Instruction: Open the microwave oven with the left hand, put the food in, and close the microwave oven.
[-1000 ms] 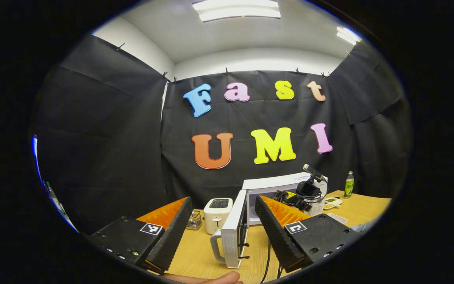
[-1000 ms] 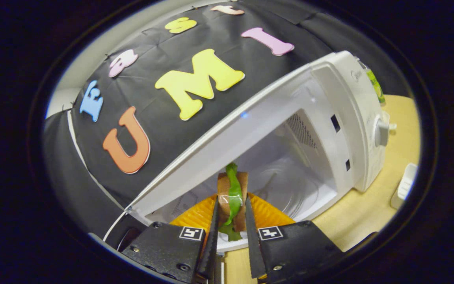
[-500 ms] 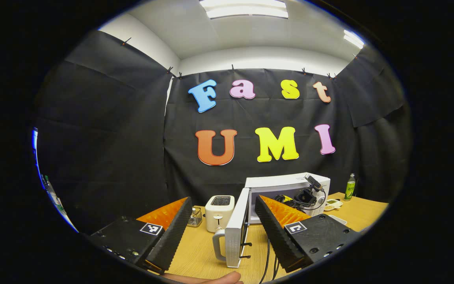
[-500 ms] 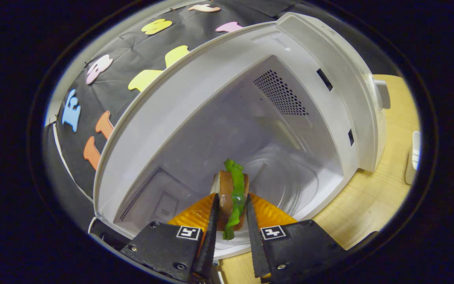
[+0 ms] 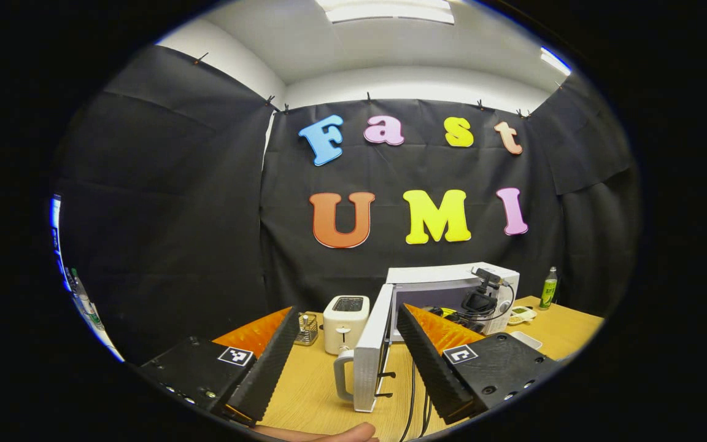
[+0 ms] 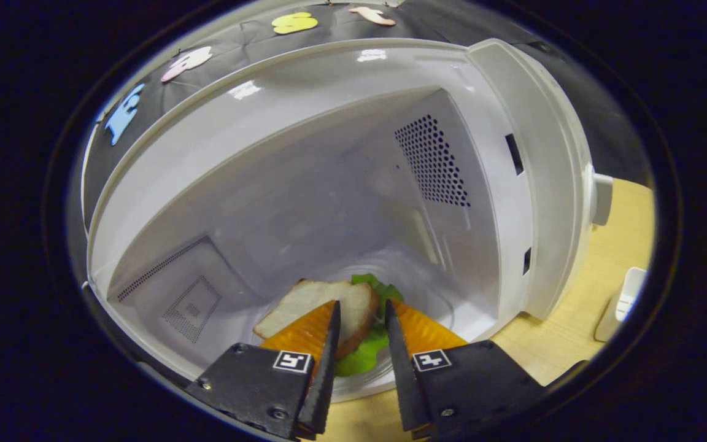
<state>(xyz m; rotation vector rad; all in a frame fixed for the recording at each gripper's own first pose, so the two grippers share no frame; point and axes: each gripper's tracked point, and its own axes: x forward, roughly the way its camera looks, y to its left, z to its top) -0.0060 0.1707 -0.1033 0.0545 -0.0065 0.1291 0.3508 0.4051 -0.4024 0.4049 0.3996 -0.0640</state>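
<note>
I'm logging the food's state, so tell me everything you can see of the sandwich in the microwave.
The sandwich of pale bread and green lettuce lies tilted on the glass turntable inside the open white microwave oven. Its crust looks brown, and lettuce spills out at its near and far edges. The right gripper straddles it, jaws parted.

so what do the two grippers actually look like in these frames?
Both match: the left gripper and right gripper each have two black blocky finger mounts with screw heads, each mount carrying a small square black-and-white marker. The long wedge-shaped fingers have ribbed inner faces. Far off in the left gripper view, the right gripper has a black camera and black cables on top.
</note>
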